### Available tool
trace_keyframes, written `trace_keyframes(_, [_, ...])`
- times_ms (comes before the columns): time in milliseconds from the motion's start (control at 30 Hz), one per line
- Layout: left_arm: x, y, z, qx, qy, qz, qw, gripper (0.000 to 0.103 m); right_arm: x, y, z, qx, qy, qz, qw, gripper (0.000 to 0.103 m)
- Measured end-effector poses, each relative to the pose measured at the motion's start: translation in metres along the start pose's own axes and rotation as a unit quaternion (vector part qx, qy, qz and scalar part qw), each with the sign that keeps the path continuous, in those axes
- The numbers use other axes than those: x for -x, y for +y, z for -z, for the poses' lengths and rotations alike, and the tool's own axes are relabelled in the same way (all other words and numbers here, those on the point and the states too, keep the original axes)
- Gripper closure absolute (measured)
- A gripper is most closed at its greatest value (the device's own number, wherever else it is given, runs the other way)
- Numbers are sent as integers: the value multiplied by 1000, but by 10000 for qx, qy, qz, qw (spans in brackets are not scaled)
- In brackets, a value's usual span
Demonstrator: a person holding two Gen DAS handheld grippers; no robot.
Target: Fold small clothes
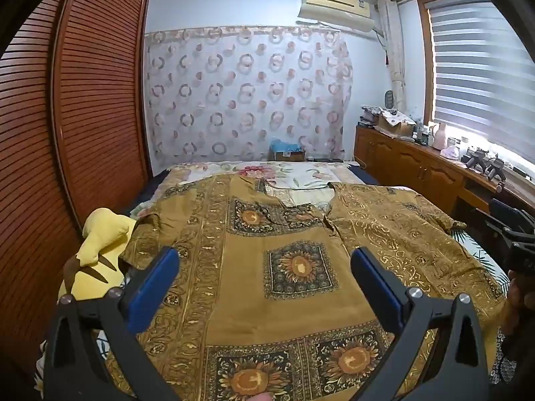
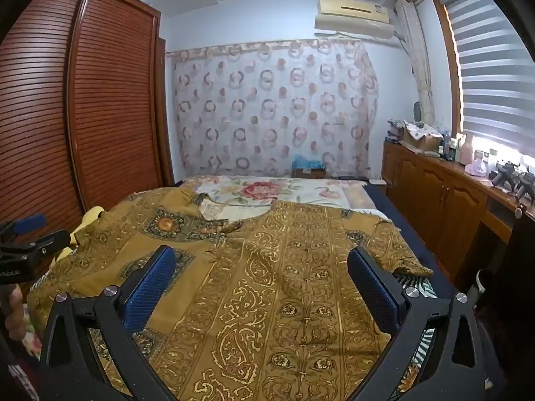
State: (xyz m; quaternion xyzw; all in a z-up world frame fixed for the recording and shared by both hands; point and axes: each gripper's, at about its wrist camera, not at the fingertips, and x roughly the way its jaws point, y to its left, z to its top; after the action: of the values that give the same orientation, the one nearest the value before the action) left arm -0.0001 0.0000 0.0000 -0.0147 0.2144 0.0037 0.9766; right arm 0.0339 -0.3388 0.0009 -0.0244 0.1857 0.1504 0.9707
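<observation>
A mustard-gold patterned shirt (image 1: 267,234) lies spread flat on the bed, collar away from me, its front open down the middle. Its left half carries sunflower squares, its right half (image 2: 301,284) scroll stripes. My left gripper (image 1: 264,267) hovers open over the sunflower half, blue pads wide apart, nothing between them. My right gripper (image 2: 260,267) hovers open over the striped half, also holding nothing. Each gripper shows at the edge of the other's view: the right gripper (image 1: 515,240) and the left gripper (image 2: 23,244).
A yellow plush toy (image 1: 100,250) lies at the bed's left edge by the brown slatted wardrobe (image 1: 83,100). A floral bedsheet (image 2: 267,190) shows beyond the collar. A wooden cabinet (image 2: 434,187) with clutter runs along the right wall under the window.
</observation>
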Motion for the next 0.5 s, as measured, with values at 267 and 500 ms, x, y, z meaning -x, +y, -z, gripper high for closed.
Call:
trace_keyframes(267, [3,2,0,6,-42,-13,10000,0,5,0,0,5,-88,-23,10000,0])
trace_keyframes(500, [10,3,-6,28,-110,-40,9999,0,1,-2,0,-26,-36,-30,10000,0])
